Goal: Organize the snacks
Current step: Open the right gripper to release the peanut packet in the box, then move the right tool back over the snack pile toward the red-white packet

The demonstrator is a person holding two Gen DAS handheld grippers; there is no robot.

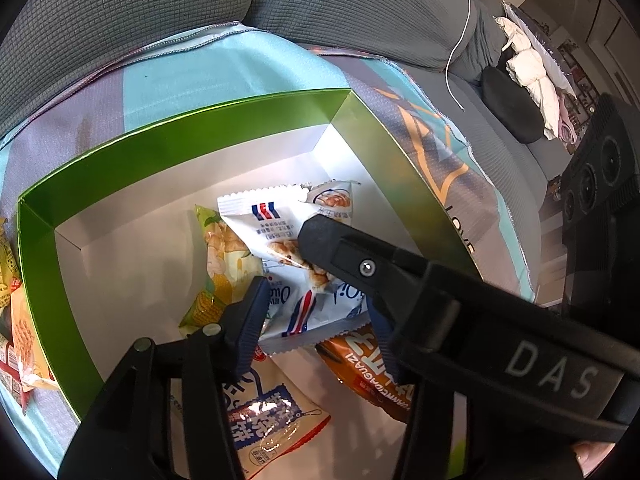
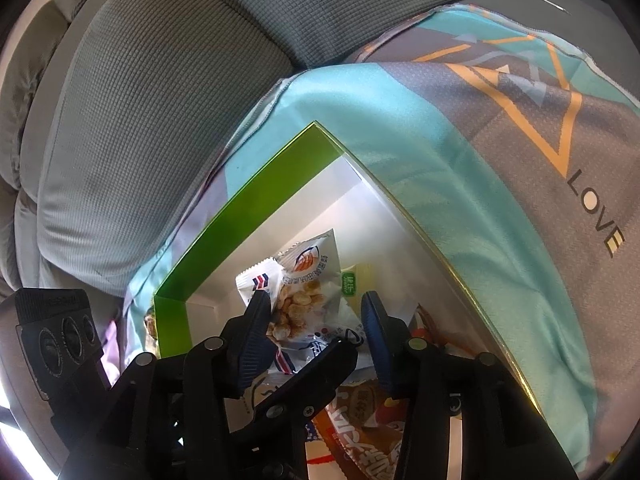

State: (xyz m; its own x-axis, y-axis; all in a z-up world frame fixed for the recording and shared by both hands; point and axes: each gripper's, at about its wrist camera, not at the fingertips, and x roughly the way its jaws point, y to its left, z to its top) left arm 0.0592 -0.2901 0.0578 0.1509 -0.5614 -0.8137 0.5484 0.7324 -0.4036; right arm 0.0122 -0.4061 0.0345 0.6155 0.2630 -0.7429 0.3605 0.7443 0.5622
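Note:
A green box (image 1: 36,280) with a white inside holds several snack packets: a white cracker packet (image 1: 266,224), a second white packet (image 1: 316,312), a yellow corn packet (image 1: 224,268), an orange-brown packet (image 1: 360,372) and a cream packet (image 1: 276,420). My left gripper (image 1: 316,328) is open inside the box, just above the white packets. My right gripper (image 2: 316,316) is open too, over the cracker packet (image 2: 300,304) in the same box (image 2: 176,316); one of its fingers (image 1: 344,256) crosses the left wrist view.
The box sits on a teal and grey cloth (image 2: 460,184) printed LOVE, laid on a grey sofa (image 1: 140,4). More snack packets (image 1: 16,344) lie outside the box at its left. A dark cushion (image 1: 512,108) and white bundle (image 1: 532,68) lie far right.

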